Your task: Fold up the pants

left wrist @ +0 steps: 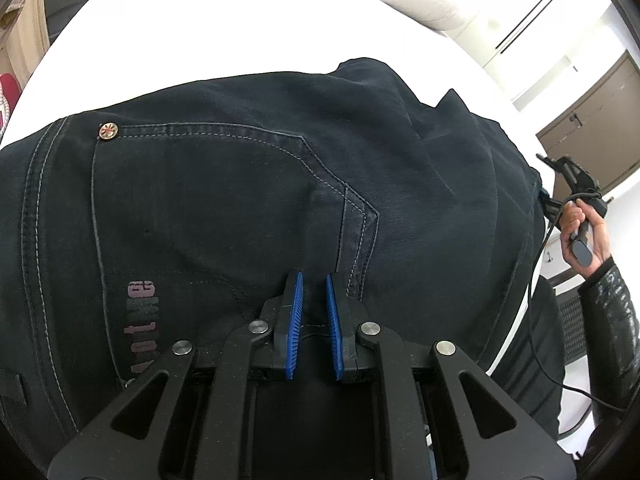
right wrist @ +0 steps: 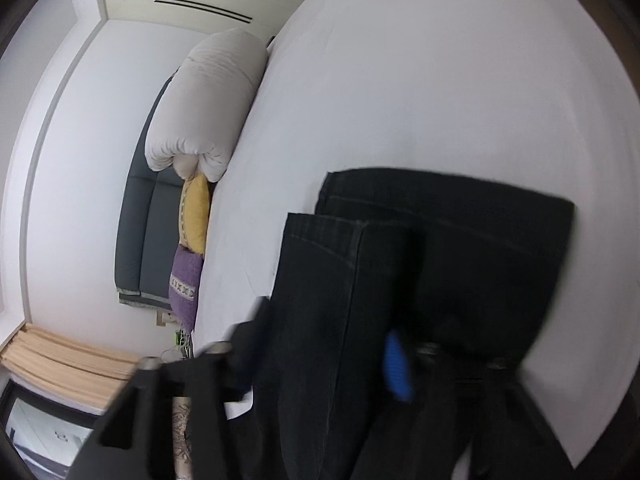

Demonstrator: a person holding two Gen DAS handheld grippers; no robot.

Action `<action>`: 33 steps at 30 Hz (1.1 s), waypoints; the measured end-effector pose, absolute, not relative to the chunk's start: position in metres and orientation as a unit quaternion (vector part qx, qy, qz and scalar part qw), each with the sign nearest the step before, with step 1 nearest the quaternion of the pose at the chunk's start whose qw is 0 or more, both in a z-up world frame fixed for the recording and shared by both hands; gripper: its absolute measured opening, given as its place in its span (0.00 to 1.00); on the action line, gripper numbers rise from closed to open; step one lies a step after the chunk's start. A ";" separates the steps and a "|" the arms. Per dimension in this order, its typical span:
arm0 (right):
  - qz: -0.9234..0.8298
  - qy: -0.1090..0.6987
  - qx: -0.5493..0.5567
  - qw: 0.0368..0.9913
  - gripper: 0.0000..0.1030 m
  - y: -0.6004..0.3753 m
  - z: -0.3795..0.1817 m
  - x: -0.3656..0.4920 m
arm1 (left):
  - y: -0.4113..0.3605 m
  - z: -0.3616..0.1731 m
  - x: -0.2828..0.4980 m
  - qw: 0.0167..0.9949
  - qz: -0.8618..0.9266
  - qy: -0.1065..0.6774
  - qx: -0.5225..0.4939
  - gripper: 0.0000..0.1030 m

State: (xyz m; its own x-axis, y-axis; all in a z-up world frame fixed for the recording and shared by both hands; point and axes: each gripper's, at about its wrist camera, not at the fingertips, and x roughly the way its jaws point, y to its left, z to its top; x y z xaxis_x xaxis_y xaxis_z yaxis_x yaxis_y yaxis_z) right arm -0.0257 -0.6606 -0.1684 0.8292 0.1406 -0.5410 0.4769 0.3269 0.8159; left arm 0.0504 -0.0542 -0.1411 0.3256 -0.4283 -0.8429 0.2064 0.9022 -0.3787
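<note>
The left hand-held gripper (left wrist: 314, 300) pinched the pants (left wrist: 240, 200). The right hand-held gripper (right wrist: 324, 344) straddled their hem edge, grip unclear; white bed (right wrist: 440, 80) lay beyond.

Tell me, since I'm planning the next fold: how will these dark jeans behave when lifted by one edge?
Probably floppy: the dark jeans already drape in soft creases on the white bed. Likely fairly heavy for cloth, given the thick stitched denim. Probably not slippery; the layers lie stacked.
</note>
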 end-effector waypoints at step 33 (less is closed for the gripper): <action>-0.213 0.242 0.567 0.758 0.03 -0.698 -0.178 -0.096 | -0.031 -0.136 0.047 0.804 -0.197 0.544 -0.134 0.12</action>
State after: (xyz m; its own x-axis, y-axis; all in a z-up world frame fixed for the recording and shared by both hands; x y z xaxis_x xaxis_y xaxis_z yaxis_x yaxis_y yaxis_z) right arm -0.0962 -0.6977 -0.1781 0.7923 -0.0480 -0.6082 0.5971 0.2658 0.7568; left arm 0.0470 -0.0311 -0.1361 0.3297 -0.4636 -0.8225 0.1715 0.8861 -0.4307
